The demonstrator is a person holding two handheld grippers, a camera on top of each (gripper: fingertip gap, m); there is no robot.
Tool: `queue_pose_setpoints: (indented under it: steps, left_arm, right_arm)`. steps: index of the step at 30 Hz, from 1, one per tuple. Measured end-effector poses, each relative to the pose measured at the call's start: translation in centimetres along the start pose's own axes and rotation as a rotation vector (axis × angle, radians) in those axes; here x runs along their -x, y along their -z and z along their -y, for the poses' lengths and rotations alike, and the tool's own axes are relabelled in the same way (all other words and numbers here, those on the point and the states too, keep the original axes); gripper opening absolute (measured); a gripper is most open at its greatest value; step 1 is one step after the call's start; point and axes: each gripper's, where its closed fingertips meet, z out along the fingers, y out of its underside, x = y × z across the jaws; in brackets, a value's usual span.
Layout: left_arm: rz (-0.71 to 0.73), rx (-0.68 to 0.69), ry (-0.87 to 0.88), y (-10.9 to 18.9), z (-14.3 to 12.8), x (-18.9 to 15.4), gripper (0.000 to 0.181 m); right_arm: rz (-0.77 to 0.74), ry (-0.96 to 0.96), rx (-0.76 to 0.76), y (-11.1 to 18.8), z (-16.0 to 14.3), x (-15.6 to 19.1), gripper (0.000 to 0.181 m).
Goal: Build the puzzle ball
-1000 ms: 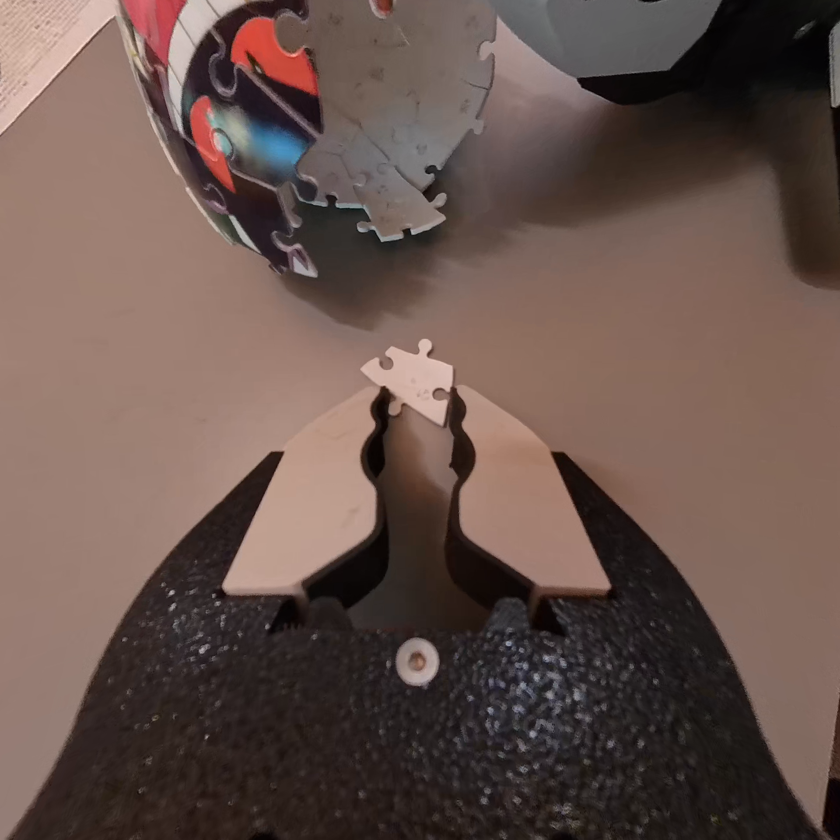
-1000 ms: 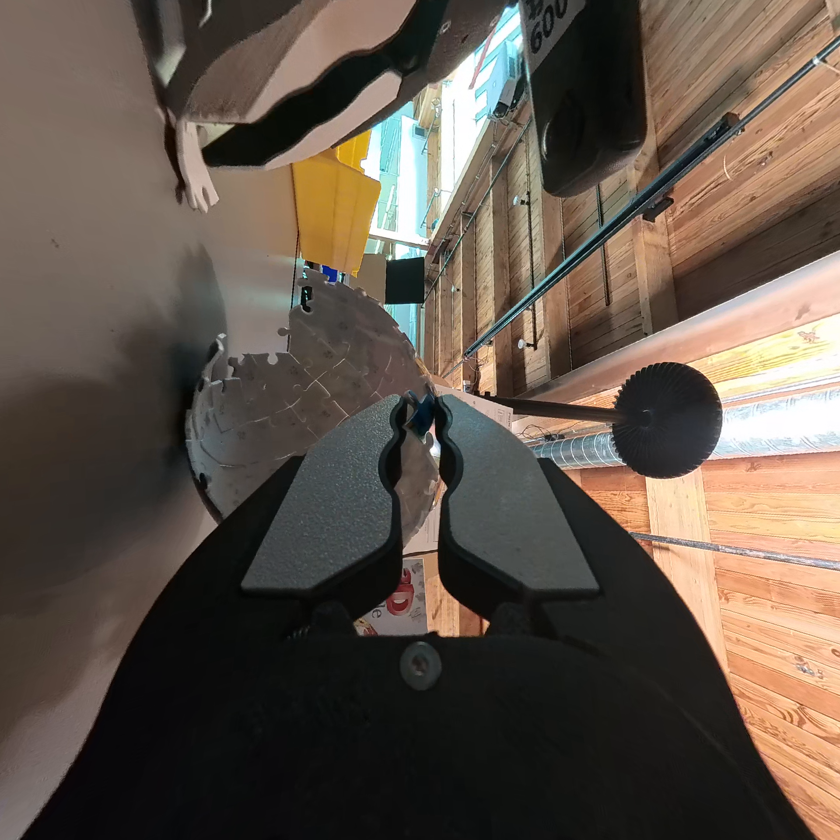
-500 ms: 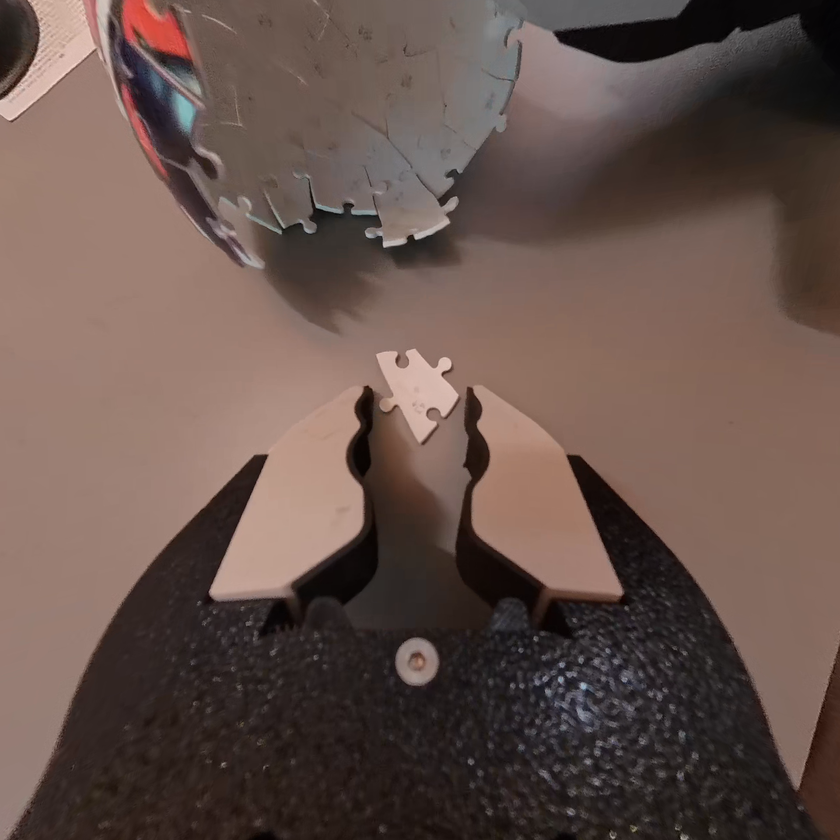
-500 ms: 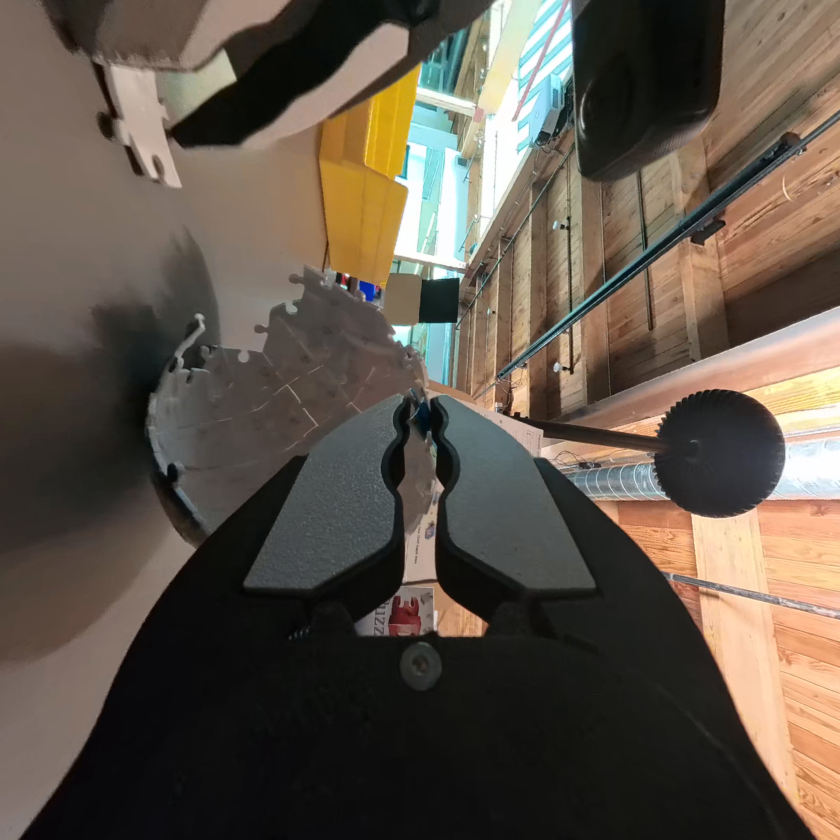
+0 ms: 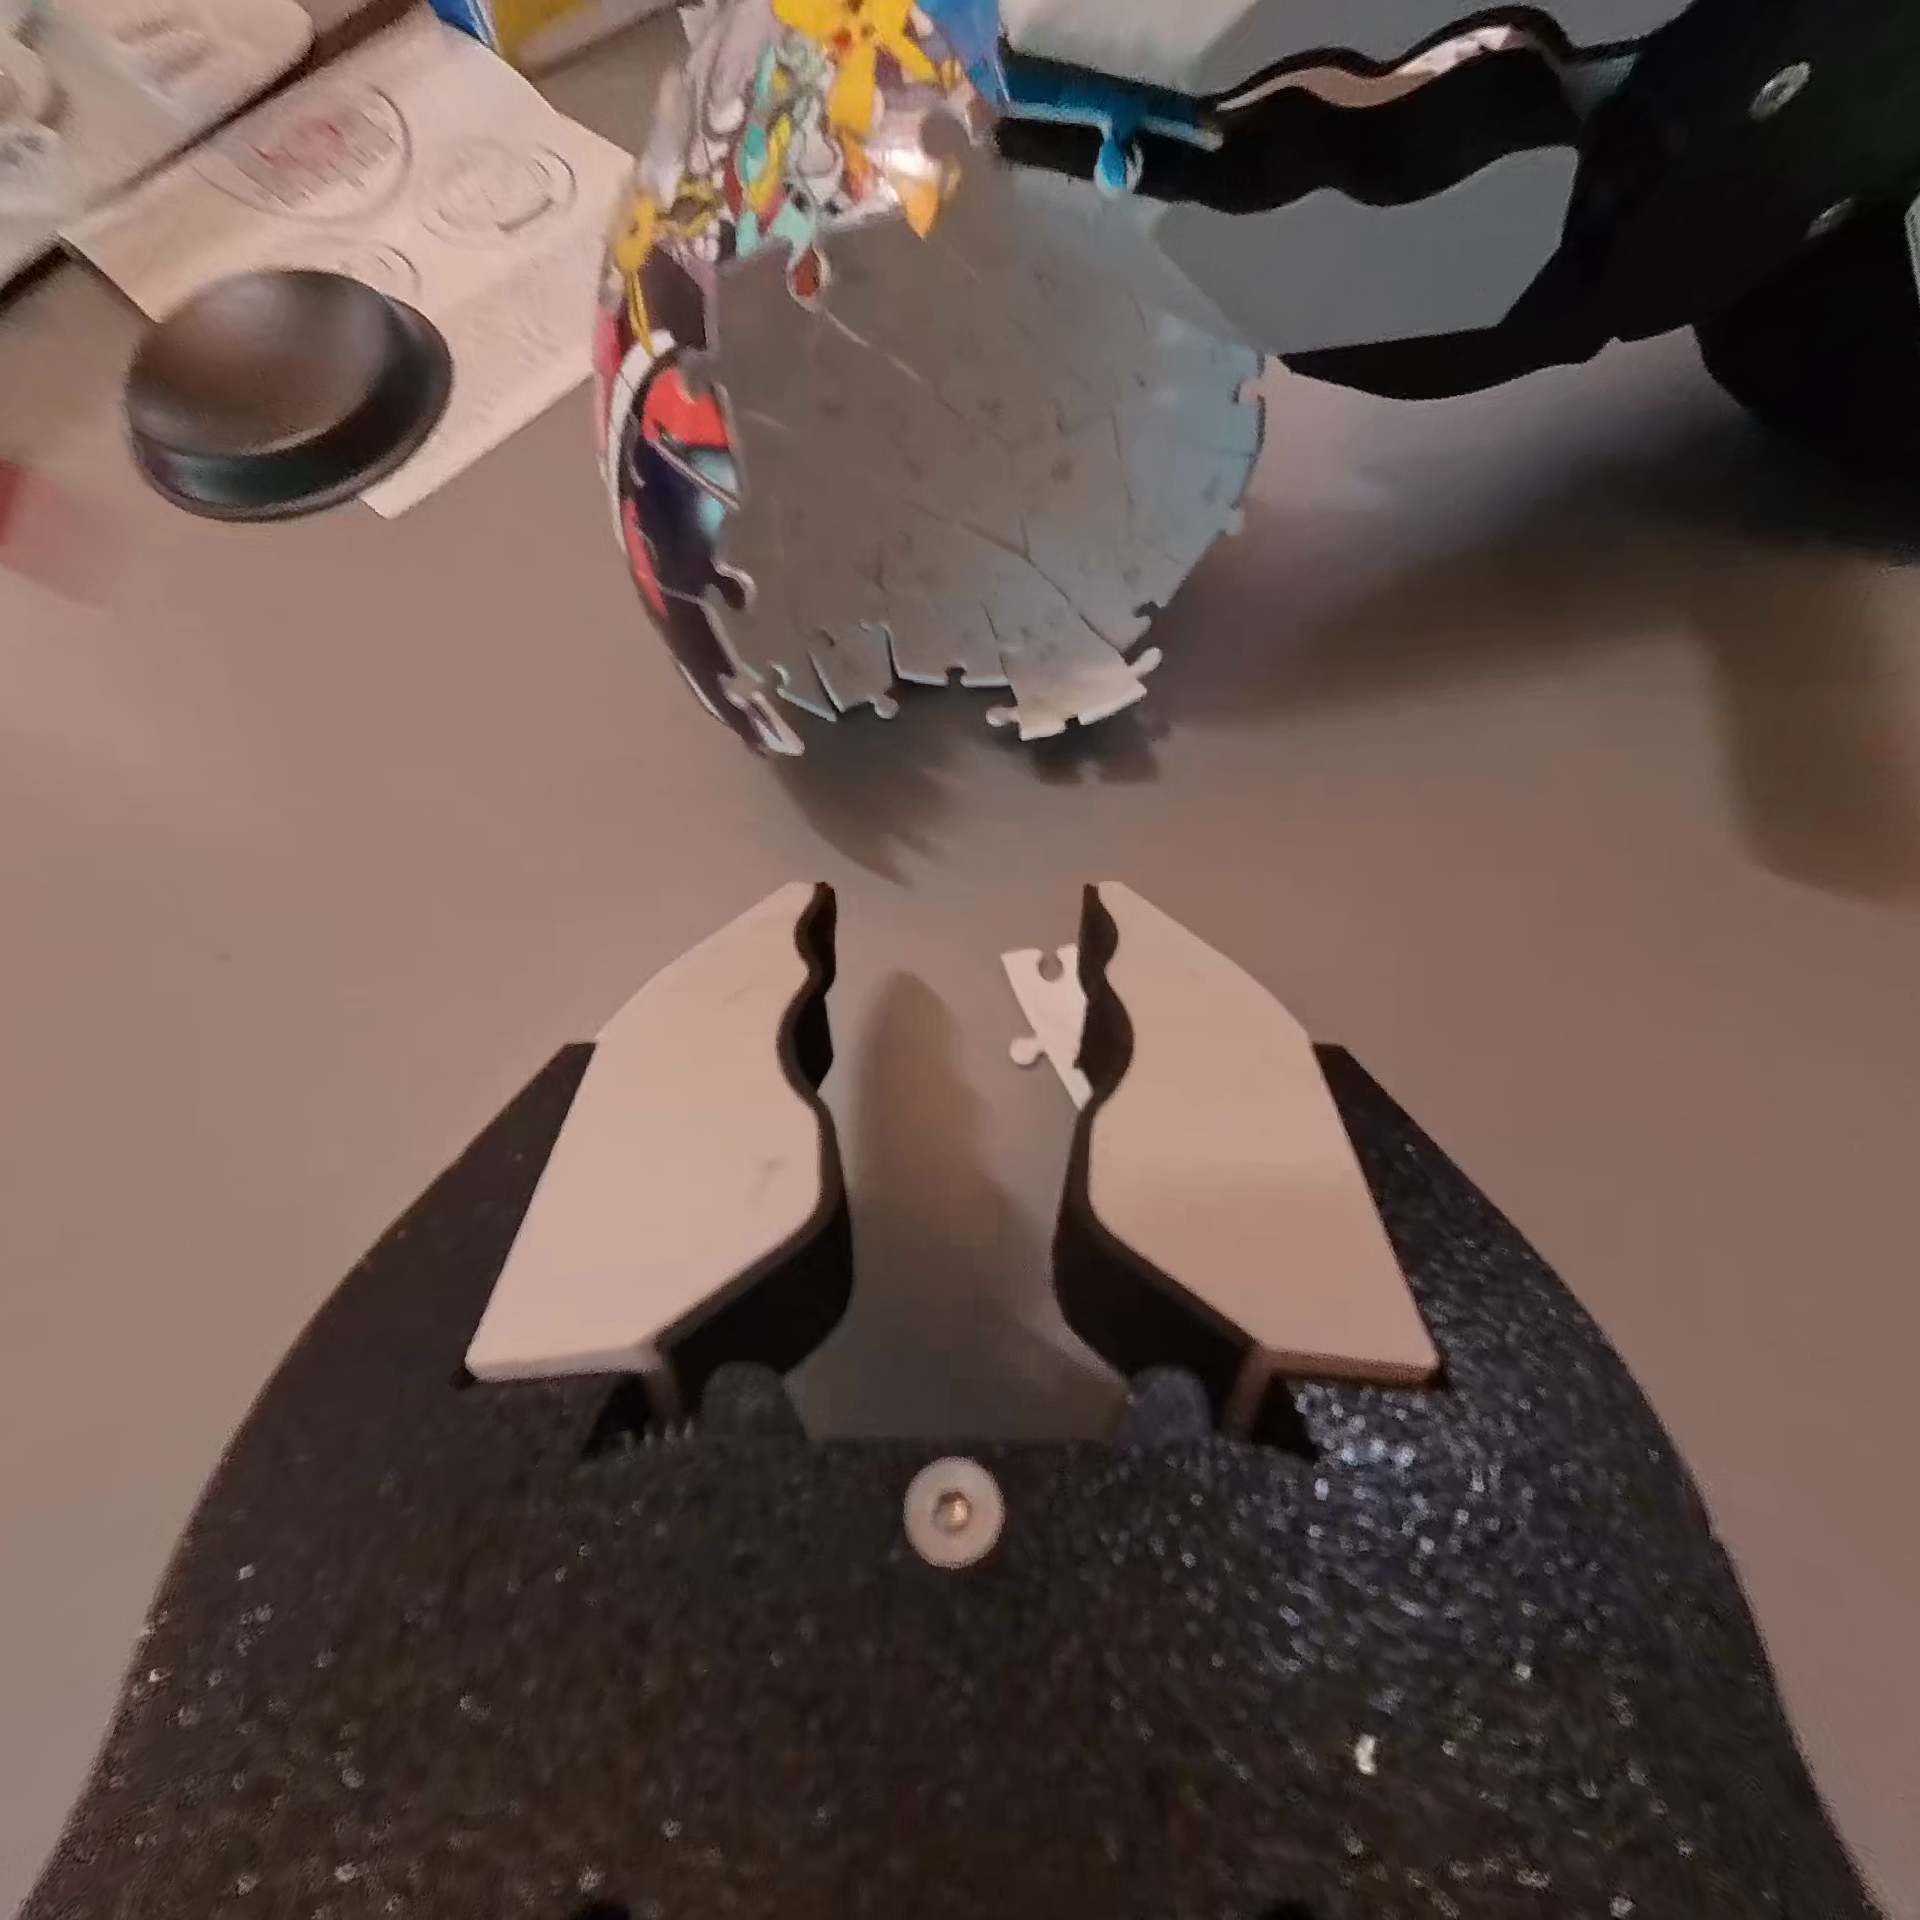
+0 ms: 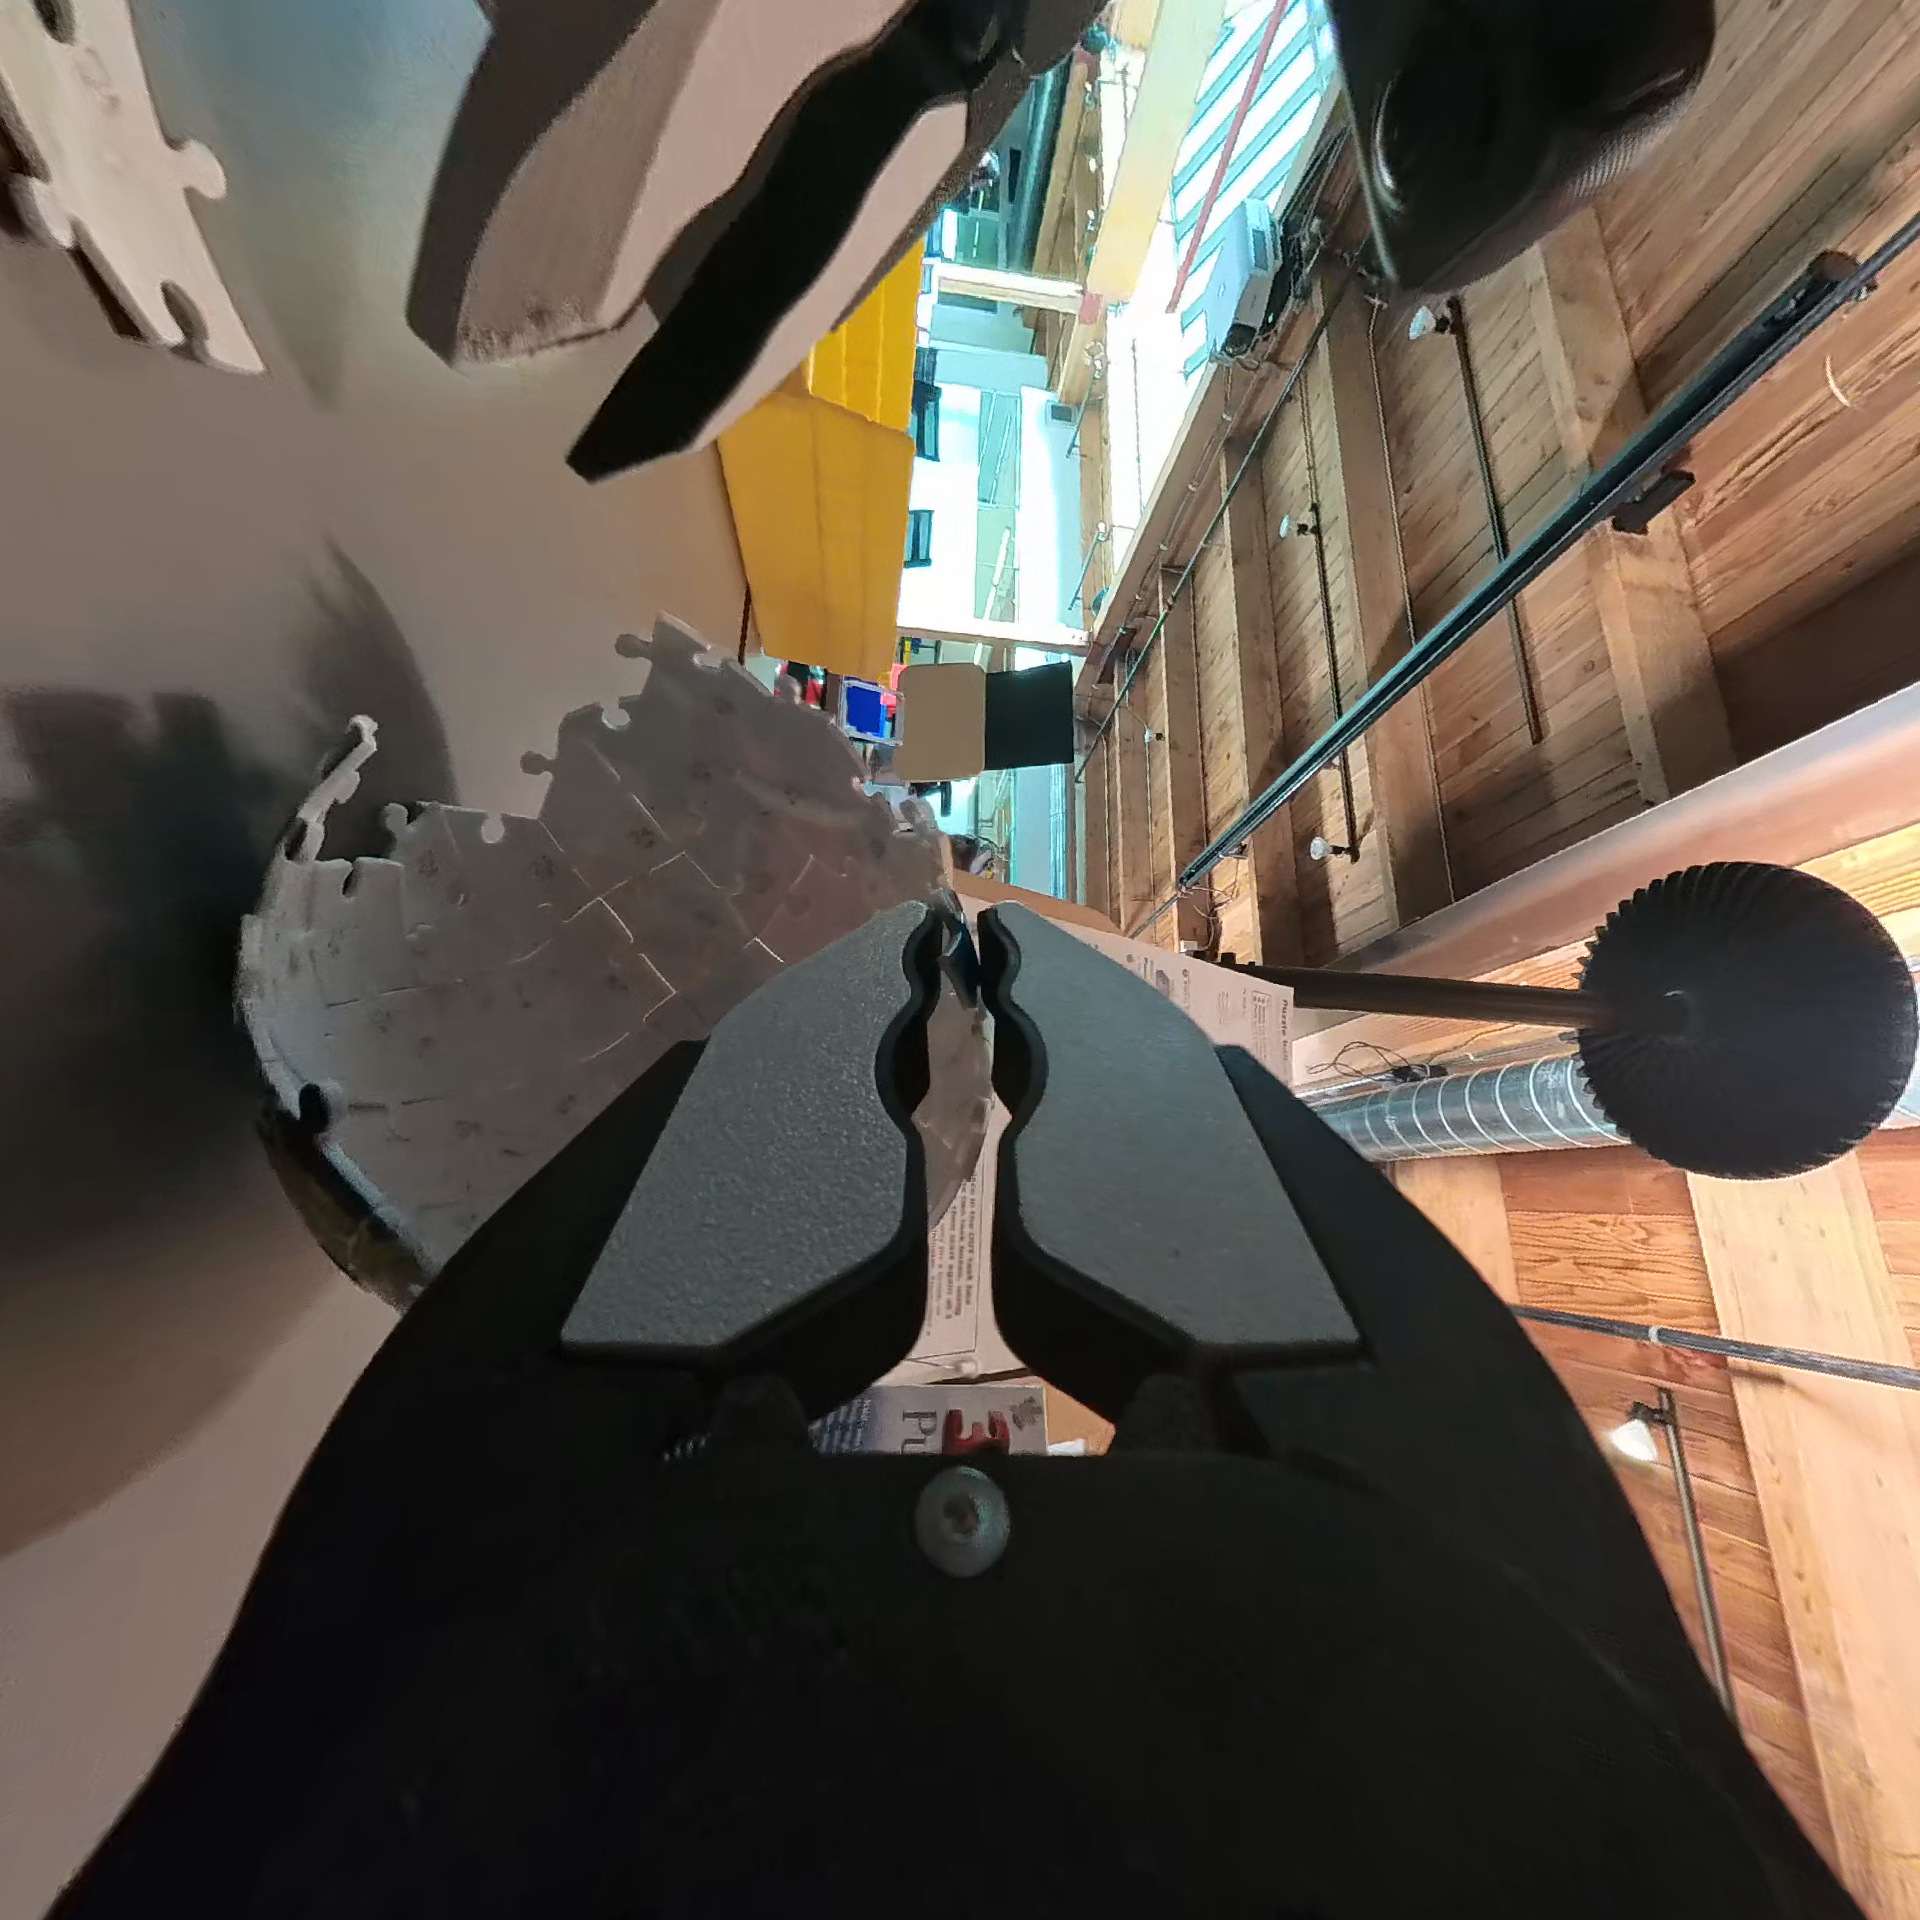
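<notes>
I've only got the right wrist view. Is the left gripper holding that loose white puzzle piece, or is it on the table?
Observer: It's on the grey table. In the left wrist view the left gripper is open, and the loose white puzzle piece lies flat beside its right finger.
Operator: What does the ball's outside look like?
Observer: The half-built puzzle ball carries a colourful print, red, dark blue and yellow, on its left side.
Operator: Anything else nearby?
Observer: A round black stand sits on a printed paper sheet, left of the ball.
</notes>
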Motion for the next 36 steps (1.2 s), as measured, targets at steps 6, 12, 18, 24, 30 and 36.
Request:
queue_pose_setpoints:
  steps: [6, 12, 18, 24, 30, 36]
  left_arm:
    - [0.126, -0.023, -0.109, -0.3, 0.7, 1.5, 0.041]
    - [0.226, -0.025, -0.312, -0.8, 0.9, 1.7, 0.035]
    - [0.345, -0.023, -0.742, -1.6, 1.9, 1.8, 0.031]
    - [0.344, 0.035, -0.966, -4.3, 2.4, 3.0, 0.034]
    - [0.273, 0.016, -1.084, -6.5, 3.3, 2.7, 0.03]
    - [0.22, 0.046, -1.157, -7.5, 3.3, 3.3, 0.015]
  right_arm:
    - [-0.02, -0.075, 0.02, -0.2, -1.0, -0.2, 0.006]
    - [-0.029, -0.13, 0.03, -0.3, -1.6, -0.3, 0.006]
    - [-0.012, -0.24, 0.014, -0.3, -2.8, -0.3, 0.006]
    - [0.028, -0.388, -0.015, -0.5, -4.8, 0.0, 0.006]
    - [0.055, -0.498, -0.048, -1.0, -6.3, 0.3, 0.006]
    - [0.073, -0.596, -0.078, -1.6, -7.6, 0.7, 0.006]
